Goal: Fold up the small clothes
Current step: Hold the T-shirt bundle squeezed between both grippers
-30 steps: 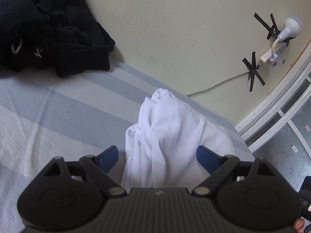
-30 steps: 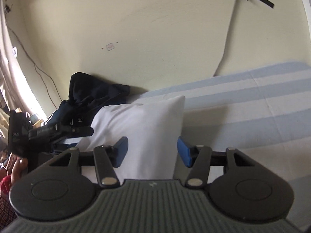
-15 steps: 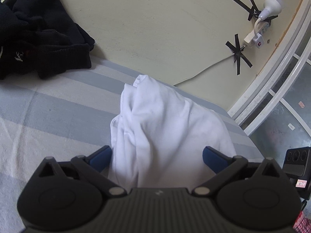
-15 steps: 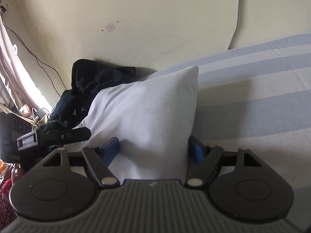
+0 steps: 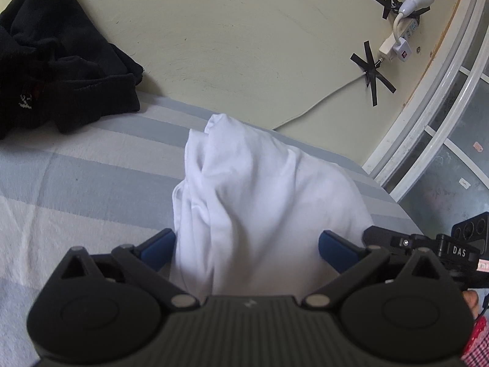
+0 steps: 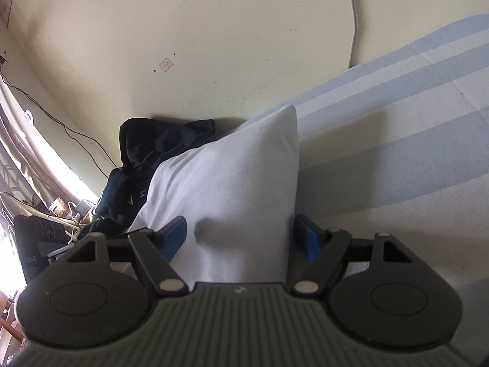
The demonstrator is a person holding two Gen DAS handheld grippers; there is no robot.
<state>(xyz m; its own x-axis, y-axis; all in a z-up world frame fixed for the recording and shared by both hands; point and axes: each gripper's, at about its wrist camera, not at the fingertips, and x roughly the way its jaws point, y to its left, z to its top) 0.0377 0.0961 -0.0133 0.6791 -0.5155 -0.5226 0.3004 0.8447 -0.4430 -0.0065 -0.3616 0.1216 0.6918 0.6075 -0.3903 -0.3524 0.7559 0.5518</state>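
The fingers (image 5: 157, 246) of the left gripper (image 5: 247, 246) are standing spread wider than a second ago, released, with the soft white cotton garment (image 5: 259, 195) bunched between them. The right gripper (image 6: 241, 235) is likewise spreading further than before; its blue fingers (image 6: 307, 240) are flanking the cloth, and whether they are pressing it I cannot tell. In both views the garment is filling more of the frame than earlier. There is one white garment, one heap of black clothes (image 5: 58, 61) at the upper left of the left view, and two grippers. The garment is lying wrinkled and humped on the blue-and-white striped bed (image 5: 76, 189), one corner pointing toward the wall.
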